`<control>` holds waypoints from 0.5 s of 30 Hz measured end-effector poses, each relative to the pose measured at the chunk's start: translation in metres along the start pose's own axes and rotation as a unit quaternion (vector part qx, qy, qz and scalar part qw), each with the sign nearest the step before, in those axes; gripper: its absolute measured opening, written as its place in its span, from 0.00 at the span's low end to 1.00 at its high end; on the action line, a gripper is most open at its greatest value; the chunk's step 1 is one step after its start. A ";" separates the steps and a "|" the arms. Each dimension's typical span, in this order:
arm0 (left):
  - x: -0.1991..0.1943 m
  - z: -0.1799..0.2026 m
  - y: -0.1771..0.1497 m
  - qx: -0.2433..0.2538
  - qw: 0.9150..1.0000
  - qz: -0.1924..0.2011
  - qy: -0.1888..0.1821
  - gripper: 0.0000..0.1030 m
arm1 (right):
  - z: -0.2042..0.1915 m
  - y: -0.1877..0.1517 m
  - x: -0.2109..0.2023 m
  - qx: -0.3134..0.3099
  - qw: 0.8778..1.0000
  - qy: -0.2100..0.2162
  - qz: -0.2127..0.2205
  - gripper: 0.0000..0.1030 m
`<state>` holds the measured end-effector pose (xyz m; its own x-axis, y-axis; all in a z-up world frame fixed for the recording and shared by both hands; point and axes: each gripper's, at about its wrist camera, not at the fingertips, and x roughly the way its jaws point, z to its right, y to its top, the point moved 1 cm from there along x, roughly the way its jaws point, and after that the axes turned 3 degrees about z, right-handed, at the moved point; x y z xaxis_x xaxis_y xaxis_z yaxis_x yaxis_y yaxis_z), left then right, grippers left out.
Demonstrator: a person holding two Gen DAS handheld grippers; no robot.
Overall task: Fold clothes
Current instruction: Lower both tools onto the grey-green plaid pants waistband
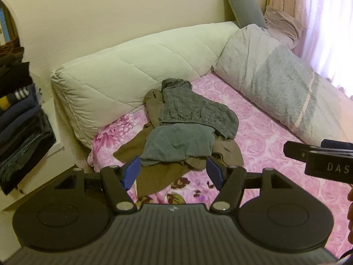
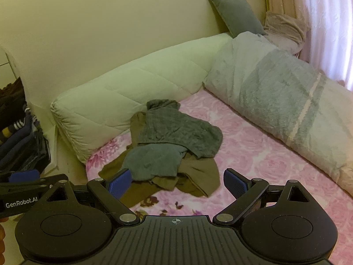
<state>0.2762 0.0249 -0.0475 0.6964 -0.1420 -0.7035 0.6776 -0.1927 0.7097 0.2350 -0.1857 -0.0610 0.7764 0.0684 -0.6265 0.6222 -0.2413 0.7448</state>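
Observation:
A crumpled pile of clothes (image 1: 183,128) (image 2: 169,145) lies on the pink floral bedsheet (image 1: 275,165) (image 2: 253,159): a grey checked garment on top, a blue-grey piece under it, olive-brown cloth at the bottom. My left gripper (image 1: 173,173) is open, hanging just short of the pile's near edge with nothing between its blue pads. My right gripper (image 2: 177,184) is open too, held wider, in front of the pile's right side. The right gripper's body (image 1: 320,156) shows at the right edge of the left view, and the left gripper (image 2: 22,180) at the left edge of the right view.
A rolled white quilt (image 1: 136,66) (image 2: 123,88) lines the wall behind the pile. A grey-and-white duvet (image 1: 275,81) (image 2: 282,101) runs along the right side by the curtain. A grey cushion (image 1: 245,6) leans in the corner. Dark clothes (image 1: 19,119) hang at the left beside the bed.

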 end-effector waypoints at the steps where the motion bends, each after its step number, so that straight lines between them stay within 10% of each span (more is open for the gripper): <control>1: 0.006 -0.003 0.005 0.001 1.000 -0.002 -0.003 0.61 | -0.001 0.002 0.006 0.001 1.000 0.000 -0.002 0.90; 15: 0.118 -0.049 0.055 0.008 0.999 -0.035 -0.034 0.61 | -0.004 0.033 0.110 0.006 0.999 -0.025 -0.033 0.90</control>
<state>0.4070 0.0454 -0.0897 0.6299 -0.1923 -0.7525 0.7197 -0.2198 0.6586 0.3413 -0.1824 -0.1050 0.7270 0.0365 -0.6857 0.6712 -0.2485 0.6984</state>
